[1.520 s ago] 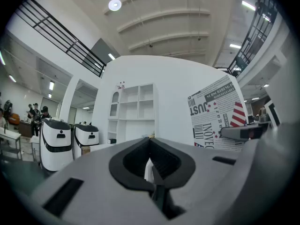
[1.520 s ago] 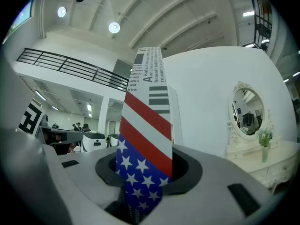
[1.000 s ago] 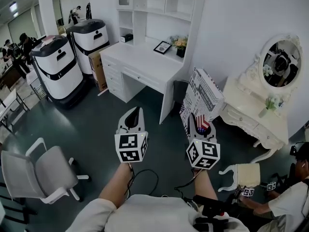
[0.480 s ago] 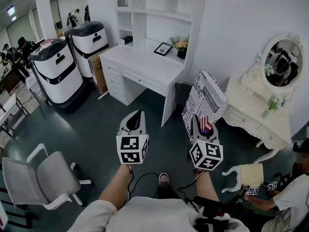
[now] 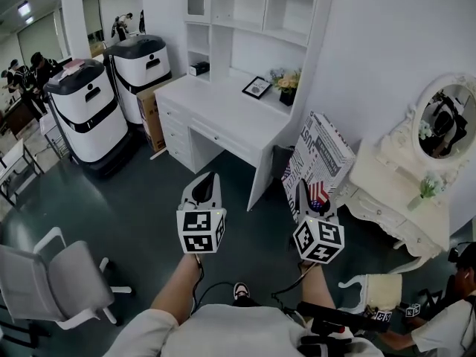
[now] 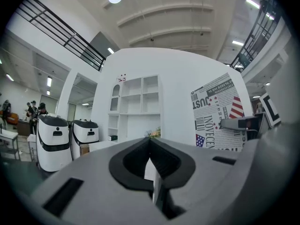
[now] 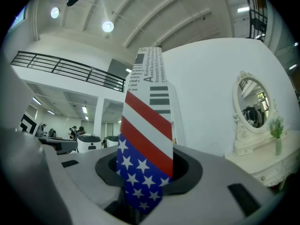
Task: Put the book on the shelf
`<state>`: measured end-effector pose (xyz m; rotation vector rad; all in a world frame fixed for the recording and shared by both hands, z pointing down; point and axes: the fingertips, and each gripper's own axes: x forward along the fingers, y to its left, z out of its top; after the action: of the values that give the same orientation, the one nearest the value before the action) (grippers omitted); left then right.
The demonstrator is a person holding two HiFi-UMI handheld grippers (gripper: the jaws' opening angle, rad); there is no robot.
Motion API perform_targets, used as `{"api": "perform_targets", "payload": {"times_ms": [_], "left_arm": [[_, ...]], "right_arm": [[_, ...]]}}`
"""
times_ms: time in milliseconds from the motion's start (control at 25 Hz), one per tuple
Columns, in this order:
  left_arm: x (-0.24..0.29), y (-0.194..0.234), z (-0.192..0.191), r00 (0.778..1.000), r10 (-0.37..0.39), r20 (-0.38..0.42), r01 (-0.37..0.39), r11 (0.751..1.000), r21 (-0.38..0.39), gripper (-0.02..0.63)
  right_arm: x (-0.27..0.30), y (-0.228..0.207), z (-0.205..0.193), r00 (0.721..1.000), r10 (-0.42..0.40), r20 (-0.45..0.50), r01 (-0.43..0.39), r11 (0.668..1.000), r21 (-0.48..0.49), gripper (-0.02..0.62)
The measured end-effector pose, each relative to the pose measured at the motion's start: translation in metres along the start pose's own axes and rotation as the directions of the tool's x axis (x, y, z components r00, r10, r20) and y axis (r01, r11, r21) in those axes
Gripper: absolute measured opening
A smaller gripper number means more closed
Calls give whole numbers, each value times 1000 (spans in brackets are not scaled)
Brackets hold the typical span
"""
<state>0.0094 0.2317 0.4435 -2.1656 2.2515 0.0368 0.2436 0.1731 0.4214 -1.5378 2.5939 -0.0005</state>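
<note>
1. Currently the right gripper is clamped on the near edge of the book. The book juts out ahead of its jaws, with the stars-and-stripes edge toward that gripper's camera. This hold should be kept firm for the carry.
2. The left gripper is level with the right one and off to its left. Its jaws are pressed together with nothing between them. It looks free to steady the tall cover if it sways.
3. The shelf is well ahead of both grippers and higher up, above the white counter. One of its open compartments seems the best target.
4. A picture frame and flowers stand on the counter ahead of the grippers. The book should probably pass above them.
</note>
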Motion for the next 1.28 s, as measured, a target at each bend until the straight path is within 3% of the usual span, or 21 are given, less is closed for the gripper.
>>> {"api": "perform_targets", "payload": {"times_ms": [760, 1280], "left_arm": [[157, 15, -7, 997, 77, -26, -77, 997, -8, 8], [196, 27, -8, 993, 114, -40, -114, 993, 15, 8]], "right_arm": [[159, -69, -15, 998, 56, -24, -56, 998, 15, 172], [204, -82, -29, 996, 78, -40, -76, 996, 45, 172]]}}
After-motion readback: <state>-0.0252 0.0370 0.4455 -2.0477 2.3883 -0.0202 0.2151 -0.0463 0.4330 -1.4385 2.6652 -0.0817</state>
